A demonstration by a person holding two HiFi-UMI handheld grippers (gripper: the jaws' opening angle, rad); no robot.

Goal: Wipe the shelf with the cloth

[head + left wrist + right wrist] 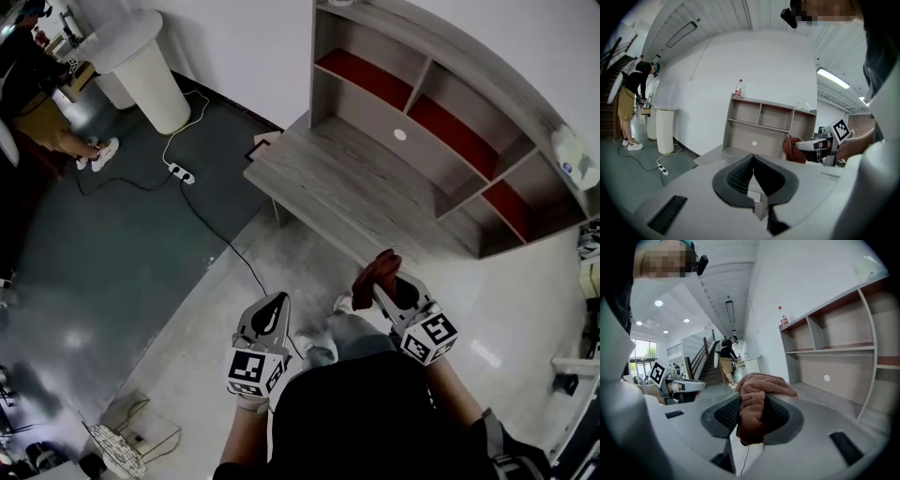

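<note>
The right gripper (389, 281) pinches the brown cloth (757, 399) between its fingers, in the air short of the shelf (441, 141) and its worktop (328, 178). The left gripper (751, 161) has its fingers pressed together on nothing. Only the gripper views show a bottle (738, 88) on the shelf's top

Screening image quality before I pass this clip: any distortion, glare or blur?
Head view: fisheye curves the shelf, soft glare patches on the floor. Left gripper view: dark round vignette, ceiling light bright. Right gripper view: cloth sharp, window bright.
</note>
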